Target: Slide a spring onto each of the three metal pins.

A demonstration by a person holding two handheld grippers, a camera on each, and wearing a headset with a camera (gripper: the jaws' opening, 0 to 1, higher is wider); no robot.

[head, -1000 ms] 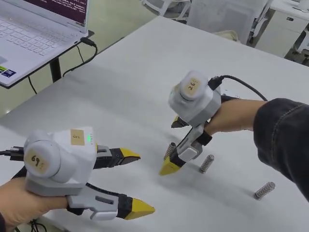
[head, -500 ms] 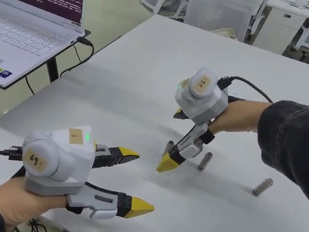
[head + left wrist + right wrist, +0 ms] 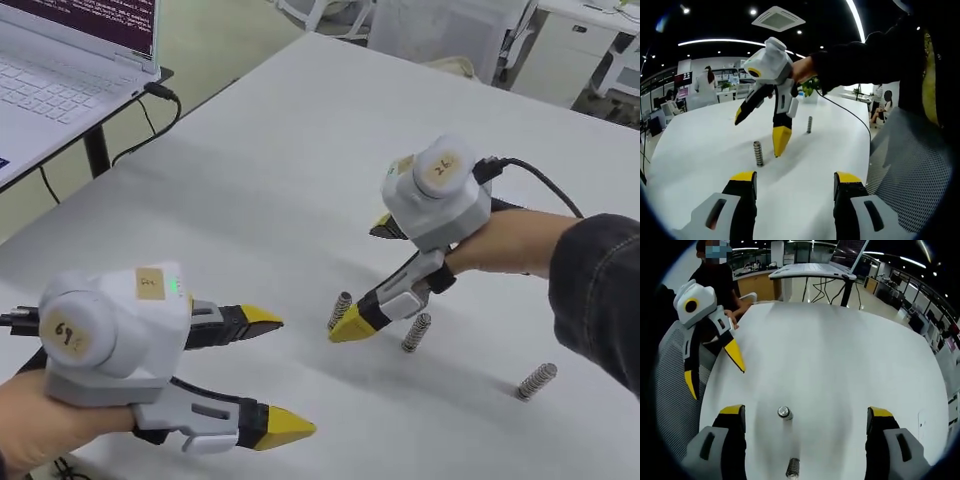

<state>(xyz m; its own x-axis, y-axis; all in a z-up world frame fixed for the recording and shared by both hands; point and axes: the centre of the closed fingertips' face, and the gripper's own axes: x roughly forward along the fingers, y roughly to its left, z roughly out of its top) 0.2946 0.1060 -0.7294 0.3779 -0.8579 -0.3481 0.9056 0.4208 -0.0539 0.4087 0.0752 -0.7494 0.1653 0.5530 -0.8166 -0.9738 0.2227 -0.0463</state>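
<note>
Right gripper (image 3: pixel 367 278), fingers (image 3: pixel 352 326) spread, just beside upright spring (image 3: pixel 340 311), possibly pinned

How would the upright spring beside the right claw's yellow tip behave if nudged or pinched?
Standing tall and narrow on the smooth table, the spring would probably tip at a sideways nudge, then roll. Its open coils suggest it is light and may give when squeezed.

Bright, even ceiling light; soft shadows, fisheye-warped edges.

"69" on round sticker (image 3: pixel 68 335) atop left tongs (image 3: pixel 280 375), right tongs (image 3: pixel 367 278) sticker (image 3: pixel 441 170) unreadable
</note>
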